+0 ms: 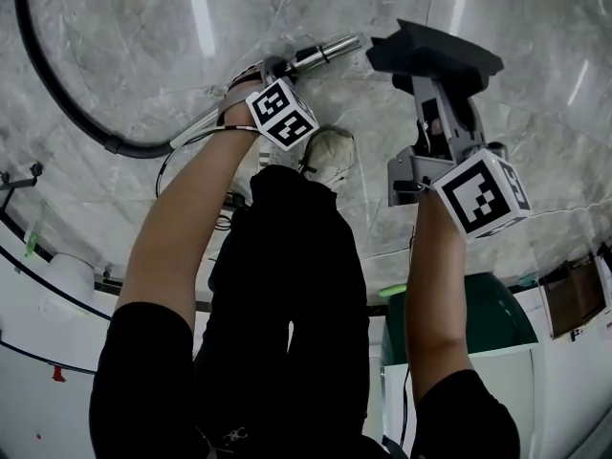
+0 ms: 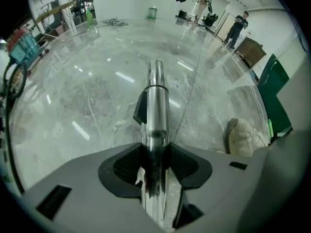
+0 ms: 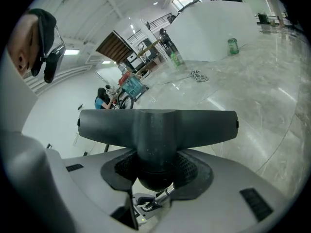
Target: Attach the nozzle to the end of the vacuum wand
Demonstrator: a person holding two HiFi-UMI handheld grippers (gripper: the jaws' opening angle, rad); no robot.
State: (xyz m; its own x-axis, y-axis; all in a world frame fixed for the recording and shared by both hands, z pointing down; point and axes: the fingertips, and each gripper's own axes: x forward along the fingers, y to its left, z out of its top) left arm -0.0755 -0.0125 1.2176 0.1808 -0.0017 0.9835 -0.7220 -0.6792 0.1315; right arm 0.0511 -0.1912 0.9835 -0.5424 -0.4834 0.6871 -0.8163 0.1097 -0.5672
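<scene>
In the left gripper view a chrome vacuum wand (image 2: 156,110) with a black clip on its side runs out between the jaws of my left gripper (image 2: 155,166). The pads press on its sides. In the head view that gripper (image 1: 275,69) points down at the floor, and the wand's open end (image 1: 333,50) sticks out to the right. My right gripper (image 1: 435,98) is shut on the round neck of a black T-shaped nozzle (image 1: 435,54). The nozzle hangs just right of the wand's end, apart from it. In the right gripper view the nozzle's wide head (image 3: 158,127) lies across the jaws.
A black hose (image 1: 67,115) curves over the marble floor at the left and joins the wand's rear. A pale shoe (image 1: 330,156) stands just below the left gripper. A green bin (image 1: 483,314) and white cabinets lie near the person. People stand far off (image 2: 238,25).
</scene>
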